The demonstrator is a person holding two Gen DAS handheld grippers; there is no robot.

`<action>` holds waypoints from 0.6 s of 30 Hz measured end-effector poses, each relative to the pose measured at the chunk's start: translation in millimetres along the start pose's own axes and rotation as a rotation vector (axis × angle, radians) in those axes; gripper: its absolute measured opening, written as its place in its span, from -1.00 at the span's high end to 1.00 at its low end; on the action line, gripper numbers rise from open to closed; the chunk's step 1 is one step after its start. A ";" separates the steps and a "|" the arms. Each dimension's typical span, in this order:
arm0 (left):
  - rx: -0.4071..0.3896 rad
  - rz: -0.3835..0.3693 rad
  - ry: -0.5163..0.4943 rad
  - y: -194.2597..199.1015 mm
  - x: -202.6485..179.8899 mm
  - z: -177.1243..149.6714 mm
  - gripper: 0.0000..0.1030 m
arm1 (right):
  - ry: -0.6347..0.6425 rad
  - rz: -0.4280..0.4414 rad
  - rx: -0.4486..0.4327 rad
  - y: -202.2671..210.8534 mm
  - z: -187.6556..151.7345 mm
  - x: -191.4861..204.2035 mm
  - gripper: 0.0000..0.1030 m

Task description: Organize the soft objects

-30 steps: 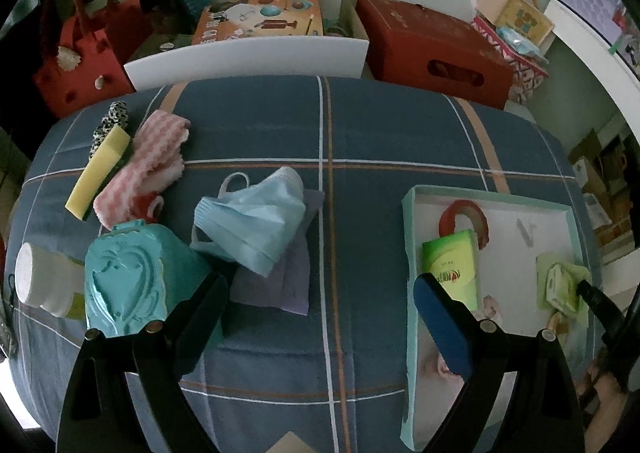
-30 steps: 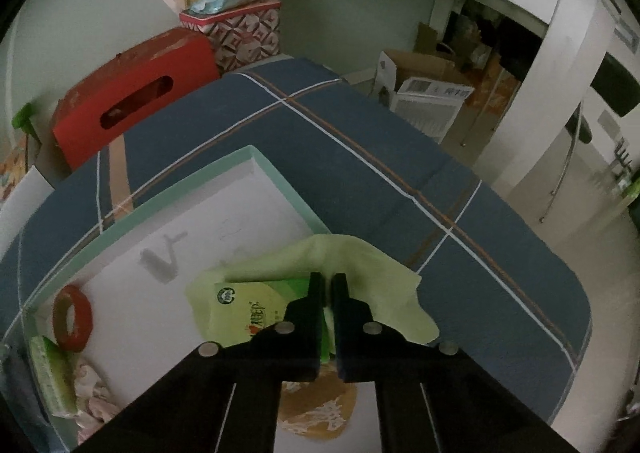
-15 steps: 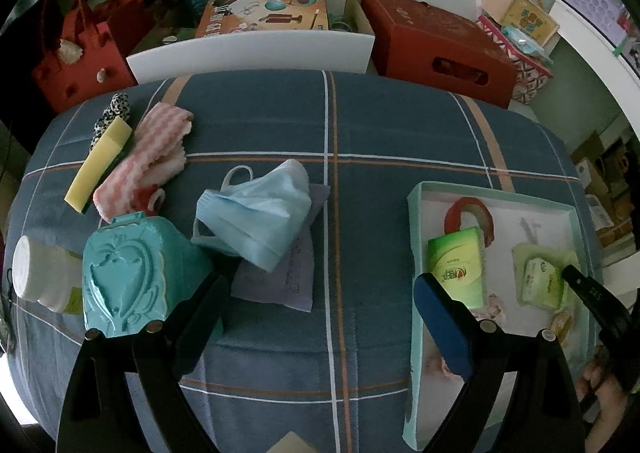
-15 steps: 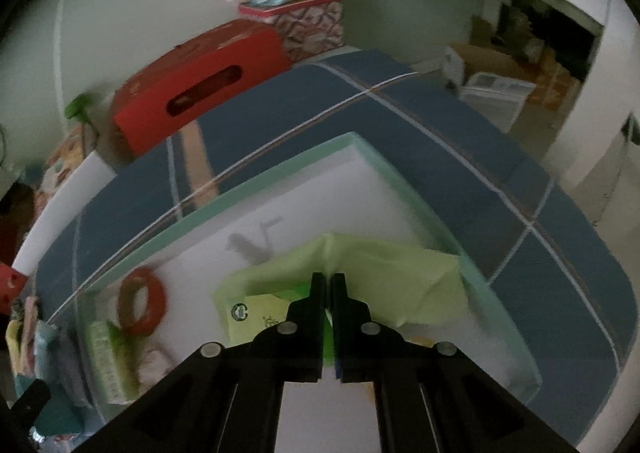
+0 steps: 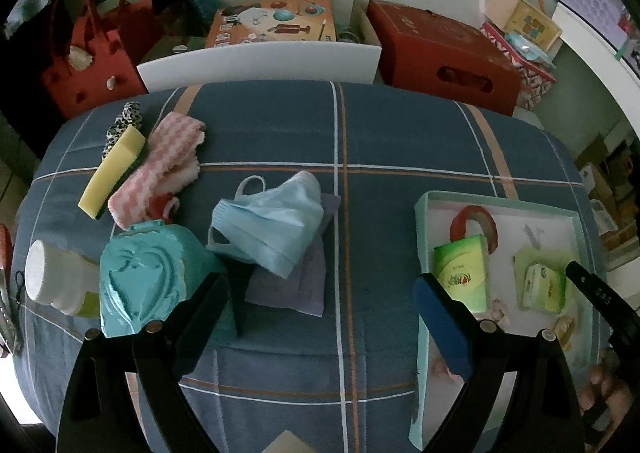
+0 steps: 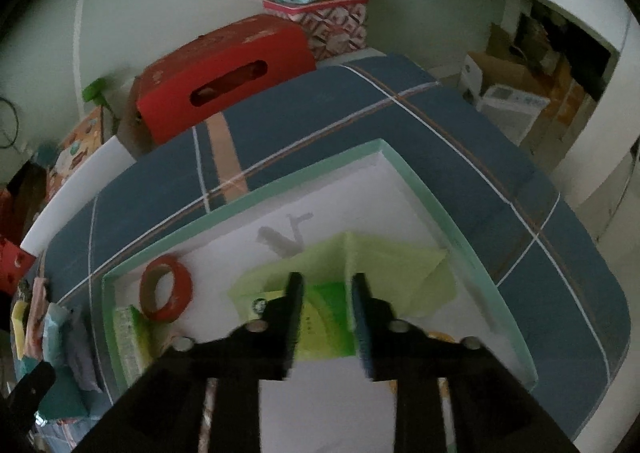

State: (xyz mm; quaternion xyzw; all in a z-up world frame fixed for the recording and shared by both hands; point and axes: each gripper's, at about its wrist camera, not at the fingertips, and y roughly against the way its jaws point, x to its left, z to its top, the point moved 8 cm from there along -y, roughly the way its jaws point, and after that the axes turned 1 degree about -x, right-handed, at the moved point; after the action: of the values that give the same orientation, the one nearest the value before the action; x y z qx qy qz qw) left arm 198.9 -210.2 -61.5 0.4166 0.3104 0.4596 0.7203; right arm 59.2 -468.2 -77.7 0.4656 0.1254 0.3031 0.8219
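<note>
A shallow mint-rimmed tray [image 5: 496, 200] lies at the right on the blue plaid cover. In it are a green tissue pack [image 5: 462, 273], a red ring [image 5: 474, 220] and a second tissue pack [image 6: 324, 317] resting on a light green cloth [image 6: 384, 269]. My right gripper [image 6: 326, 283] hovers over that pack, its jaws opening; the pack shows between the fingers, which do not press on it. My left gripper [image 5: 320, 305] stands wide open above the cover, holding nothing. A blue face mask [image 5: 268, 225] on a purple cloth [image 5: 296, 285] lies just ahead of it.
A pink striped cloth [image 5: 160, 169], a yellow sponge [image 5: 112, 169], a teal box [image 5: 144, 281] and a white bottle [image 5: 52, 277] crowd the left side. A red carton [image 5: 444, 53], a white board [image 5: 260, 61] and red bags [image 5: 88, 65] stand behind the table.
The right gripper carried the green cloth and pack further into the tray, then its shut jaws parted and let go. The left gripper has stayed where it was.
</note>
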 end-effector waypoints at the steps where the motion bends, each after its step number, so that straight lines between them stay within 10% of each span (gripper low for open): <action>1: -0.004 -0.001 0.003 1.6 1.1 0.9 -0.83 | 0.013 0.000 -0.006 3.3 0.8 3.7 0.38; 6: -0.034 -0.006 0.023 12.9 11.5 7.9 -0.83 | 0.073 0.021 -0.021 14.6 0.6 25.3 -0.15; 18: -0.132 0.063 0.170 48.4 92.2 25.6 -0.83 | 0.229 0.087 -0.046 30.6 -13.5 96.9 -0.64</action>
State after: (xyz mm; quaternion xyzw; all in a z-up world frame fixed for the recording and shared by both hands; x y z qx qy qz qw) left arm 236.1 -122.2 -12.8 0.3371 0.3261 0.5352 0.7026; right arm 116.9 -387.6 -51.9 0.4138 0.1910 0.3924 0.7989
